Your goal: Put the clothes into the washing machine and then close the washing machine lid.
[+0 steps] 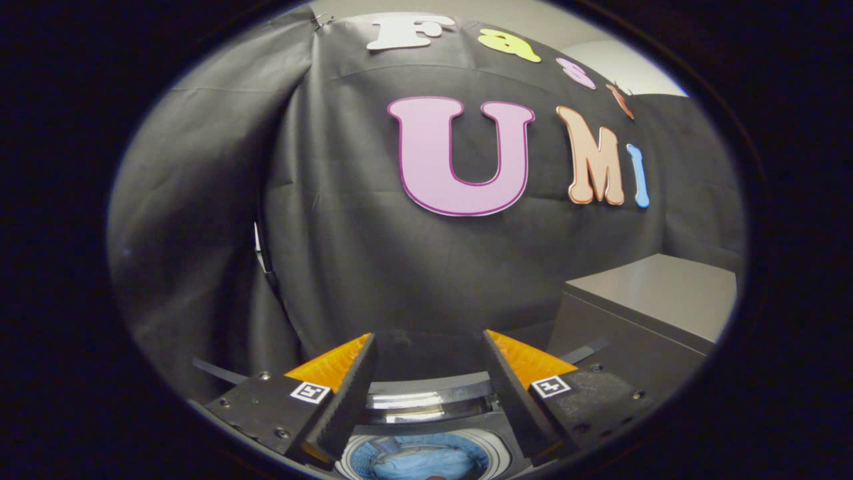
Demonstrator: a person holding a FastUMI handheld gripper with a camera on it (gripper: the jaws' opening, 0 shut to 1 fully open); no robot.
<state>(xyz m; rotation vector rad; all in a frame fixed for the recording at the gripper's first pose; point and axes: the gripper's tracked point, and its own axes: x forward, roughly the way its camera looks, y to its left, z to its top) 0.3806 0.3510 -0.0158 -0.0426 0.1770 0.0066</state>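
Observation:
My gripper (430, 347) is held high above the washing machine, its two fingers spread apart with nothing between them. Below and between the fingers I see the round drum opening (493, 455) of the washing machine, and light blue clothes (420, 461) lie inside it. Just beyond the drum, between the fingers, the machine's shiny lid edge (426, 400) stands raised and open. The fingers touch neither the clothes nor the lid.
A grey box-like cabinet (653, 293) stands to the right of the fingers, beside the machine. The booth's black cloth wall (333, 233) hangs close behind the machine, with a fold and a gap in it to the left.

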